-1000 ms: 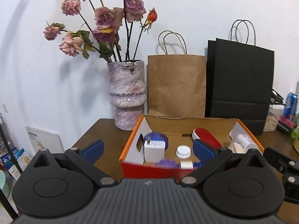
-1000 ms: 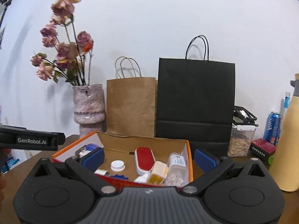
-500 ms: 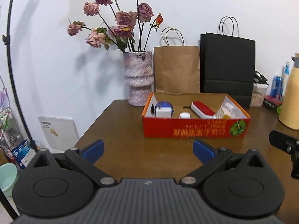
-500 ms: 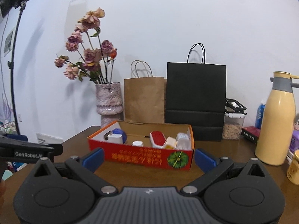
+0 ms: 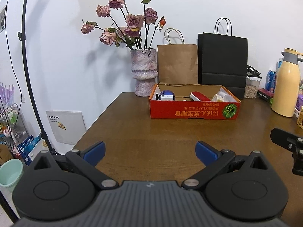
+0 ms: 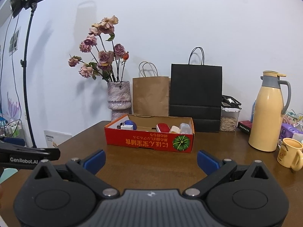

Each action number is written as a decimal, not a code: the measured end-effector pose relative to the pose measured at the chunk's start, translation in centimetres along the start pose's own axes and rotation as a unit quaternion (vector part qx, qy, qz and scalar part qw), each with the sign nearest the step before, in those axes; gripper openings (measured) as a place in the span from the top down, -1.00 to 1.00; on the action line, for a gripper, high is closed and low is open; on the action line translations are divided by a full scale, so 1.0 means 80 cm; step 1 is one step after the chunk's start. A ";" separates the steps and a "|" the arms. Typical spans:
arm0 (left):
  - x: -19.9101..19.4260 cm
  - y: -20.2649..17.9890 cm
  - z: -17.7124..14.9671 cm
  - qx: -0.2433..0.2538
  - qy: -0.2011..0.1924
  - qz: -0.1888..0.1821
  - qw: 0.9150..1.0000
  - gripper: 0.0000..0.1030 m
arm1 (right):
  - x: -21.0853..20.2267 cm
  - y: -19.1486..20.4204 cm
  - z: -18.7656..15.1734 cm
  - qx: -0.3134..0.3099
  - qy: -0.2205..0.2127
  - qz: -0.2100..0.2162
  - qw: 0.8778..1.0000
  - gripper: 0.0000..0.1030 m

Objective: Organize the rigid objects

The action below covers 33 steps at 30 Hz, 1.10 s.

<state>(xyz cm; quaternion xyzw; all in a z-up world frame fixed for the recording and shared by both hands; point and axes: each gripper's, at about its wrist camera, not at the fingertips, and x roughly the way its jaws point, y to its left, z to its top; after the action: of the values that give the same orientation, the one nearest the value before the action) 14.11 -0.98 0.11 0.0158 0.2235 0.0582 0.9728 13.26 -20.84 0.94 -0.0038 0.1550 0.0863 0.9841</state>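
the left claw [image 5: 149, 151] is sitting wide and holding nothing, low over the near part of the brown bench [image 5: 132, 132]. the right claw [image 6: 151, 159] is sitting wide and holding nothing too. the red box [image 6: 149, 140] is resting toward the far edge of the bench, well apart from both claws. inside it are lying a blue ball [image 6: 130, 123], a white plug [image 5: 166, 97], a red case [image 5: 199, 96] and a small clear bottle [image 6: 184, 128].
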 end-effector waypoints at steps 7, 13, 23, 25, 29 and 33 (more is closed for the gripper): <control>-0.019 0.000 -0.006 0.002 -0.006 -0.001 1.000 -1.00 | -0.021 0.004 -0.006 -0.003 -0.002 0.003 1.000 -1.00; -0.025 -0.002 -0.008 0.004 -0.008 -0.002 1.000 -1.00 | -0.025 0.005 -0.005 -0.003 -0.005 0.003 1.000 -1.00; -0.024 -0.004 -0.010 0.005 -0.006 0.000 1.000 -1.00 | -0.029 0.005 -0.005 -0.002 -0.004 0.003 1.000 -1.00; -0.025 -0.005 -0.010 0.005 -0.006 0.000 1.000 -1.00 | -0.029 0.005 -0.005 -0.002 -0.004 0.003 1.000 -1.00; -0.025 -0.004 -0.010 0.005 -0.006 -0.001 1.000 -1.00 | -0.028 0.004 -0.006 -0.002 -0.004 0.003 1.000 -1.00; -0.025 -0.004 -0.010 0.004 -0.007 -0.002 1.000 -1.00 | -0.029 0.004 -0.006 -0.002 -0.004 0.003 1.000 -1.00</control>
<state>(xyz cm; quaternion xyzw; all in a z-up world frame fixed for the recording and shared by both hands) 12.02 -1.56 0.23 0.0202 0.2165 0.0556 0.9745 10.92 -20.91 1.19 -0.0052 0.1511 0.0899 0.9844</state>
